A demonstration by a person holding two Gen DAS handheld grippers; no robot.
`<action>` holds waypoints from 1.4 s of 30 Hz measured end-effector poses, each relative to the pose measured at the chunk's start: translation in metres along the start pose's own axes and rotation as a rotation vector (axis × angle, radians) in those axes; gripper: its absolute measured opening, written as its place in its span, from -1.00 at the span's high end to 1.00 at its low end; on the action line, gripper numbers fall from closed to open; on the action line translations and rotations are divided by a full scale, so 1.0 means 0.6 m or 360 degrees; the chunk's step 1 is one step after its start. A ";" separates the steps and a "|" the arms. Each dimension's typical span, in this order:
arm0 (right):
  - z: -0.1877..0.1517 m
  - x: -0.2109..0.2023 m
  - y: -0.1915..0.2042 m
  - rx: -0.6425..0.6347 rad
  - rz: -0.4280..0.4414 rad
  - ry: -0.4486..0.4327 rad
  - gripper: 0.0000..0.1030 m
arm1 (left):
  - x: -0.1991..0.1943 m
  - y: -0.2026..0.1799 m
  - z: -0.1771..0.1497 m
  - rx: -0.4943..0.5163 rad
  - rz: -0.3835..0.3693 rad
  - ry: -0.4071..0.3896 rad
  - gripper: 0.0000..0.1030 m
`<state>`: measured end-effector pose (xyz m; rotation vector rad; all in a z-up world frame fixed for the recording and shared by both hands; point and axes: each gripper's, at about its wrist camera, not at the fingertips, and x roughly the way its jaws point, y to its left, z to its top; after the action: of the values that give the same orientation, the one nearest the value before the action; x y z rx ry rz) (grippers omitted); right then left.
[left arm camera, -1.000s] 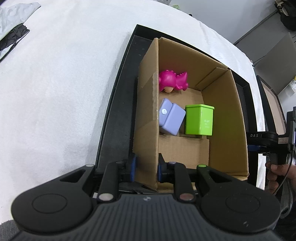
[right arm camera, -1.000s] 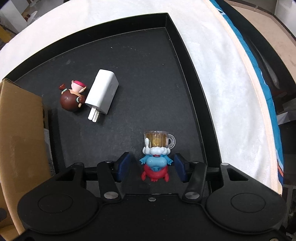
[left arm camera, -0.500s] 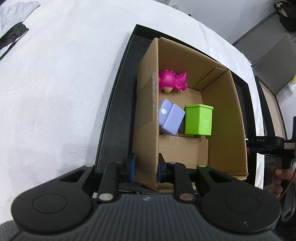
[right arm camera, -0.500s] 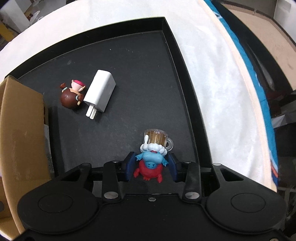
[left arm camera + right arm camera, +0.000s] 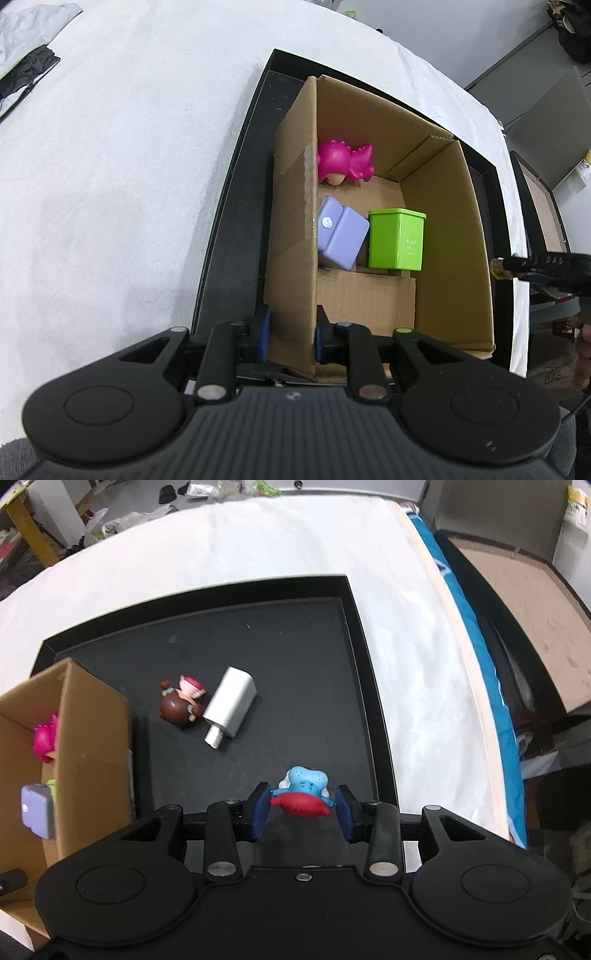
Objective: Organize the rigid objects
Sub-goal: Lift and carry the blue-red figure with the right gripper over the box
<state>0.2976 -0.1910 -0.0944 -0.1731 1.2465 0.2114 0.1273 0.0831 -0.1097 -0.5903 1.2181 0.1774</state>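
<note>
My left gripper is shut on the near left wall of an open cardboard box. Inside the box lie a pink toy figure, a lilac block and a green cube container. My right gripper is shut on a blue and red toy figure and holds it above the black tray. On the tray lie a brown and pink figure and a white charger plug. The box also shows at the left of the right wrist view.
The black tray sits on a white cloth. The right gripper's tip shows beyond the box's right wall. A blue strip and a brown board lie past the table's right edge.
My right gripper closed on the blue and red figure and lifted it off the tray, tilting it. The left gripper kept its hold on the box wall.
</note>
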 end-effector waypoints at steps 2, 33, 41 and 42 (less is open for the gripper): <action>0.007 -0.012 0.007 -0.0020 0.0010 -0.0022 0.27 | 0.000 0.000 0.000 -0.0001 0.0002 -0.0001 0.60; 0.075 -0.138 0.185 -0.0376 0.0281 -0.0194 0.27 | -0.003 0.002 -0.001 0.0004 -0.0006 -0.0008 0.60; 0.077 -0.122 0.241 -0.0465 0.0292 -0.0147 0.27 | -0.004 0.005 -0.001 0.0000 -0.0023 -0.0007 0.60; 0.076 -0.118 0.247 -0.0470 0.0292 -0.0137 0.27 | -0.003 0.006 -0.001 -0.0001 -0.0026 -0.0007 0.60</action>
<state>0.2807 -0.0410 -0.0149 -0.3012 1.1414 0.5576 0.1245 0.0860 -0.1091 -0.5996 1.2090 0.1652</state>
